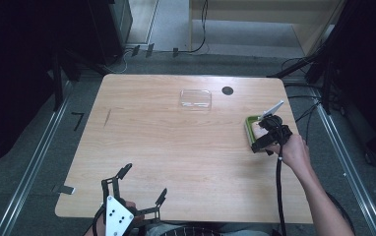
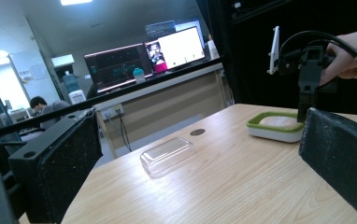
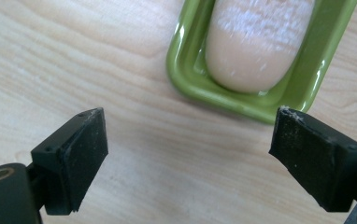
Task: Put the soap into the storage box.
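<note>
At the near left edge of the wooden table (image 1: 176, 147), the left gripper (image 1: 144, 186) rests low with its two black jaws spread wide and nothing between them; a grey three-cornered plate sits on top of it, and the person's left hand (image 1: 127, 206) is partly visible behind it. In the left gripper view the jaws stand far apart at either side, framing the tabletop. Toward the middle of the far side lies a clear plastic lid (image 1: 195, 99), flat on the wood and apart from everything else; the left gripper view shows it (image 2: 167, 155) as a shallow, rounded, see-through rectangle. Just to its right, near the far edge, is a small dark round hole (image 1: 228, 90) in the table. Further right, close to the right edge, sits a green-rimmed dish (image 1: 249, 129) with a white base, holding a pale, oblong bar of soap (image 3: 256, 42). The right gripper (image 1: 265, 140), held by the person's right hand (image 1: 294, 152), hangs above the near end of the dish, pointing down. In the right gripper view its jaws are released and wide apart, grasping nothing, with bare wood between them and the dish's rounded end (image 3: 242, 100) just beyond. A black cable (image 1: 278, 196) trails from it along the forearm.
</note>
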Motion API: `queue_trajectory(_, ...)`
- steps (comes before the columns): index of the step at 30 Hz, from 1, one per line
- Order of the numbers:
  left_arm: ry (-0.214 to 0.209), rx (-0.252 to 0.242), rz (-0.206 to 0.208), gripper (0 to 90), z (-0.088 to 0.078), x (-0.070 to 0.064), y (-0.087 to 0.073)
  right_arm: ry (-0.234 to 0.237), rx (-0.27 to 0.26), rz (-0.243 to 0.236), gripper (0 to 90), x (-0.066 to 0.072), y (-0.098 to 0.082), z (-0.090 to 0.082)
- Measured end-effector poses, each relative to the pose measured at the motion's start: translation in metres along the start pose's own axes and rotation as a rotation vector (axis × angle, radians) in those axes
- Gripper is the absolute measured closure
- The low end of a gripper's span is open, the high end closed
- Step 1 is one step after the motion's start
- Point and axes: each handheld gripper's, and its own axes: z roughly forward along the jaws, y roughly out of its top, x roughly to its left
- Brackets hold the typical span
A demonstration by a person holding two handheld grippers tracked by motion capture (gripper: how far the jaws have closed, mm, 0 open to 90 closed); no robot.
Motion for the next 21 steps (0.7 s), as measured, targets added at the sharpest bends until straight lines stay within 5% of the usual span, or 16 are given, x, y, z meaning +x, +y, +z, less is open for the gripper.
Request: queue_trajectory(21, -0.003, 0.0, 0.003, 0.0, 0.0, 0.0, 0.0, -0.013, 0.033, -0.104, 12.2, 0.028, -0.055, -0.003)
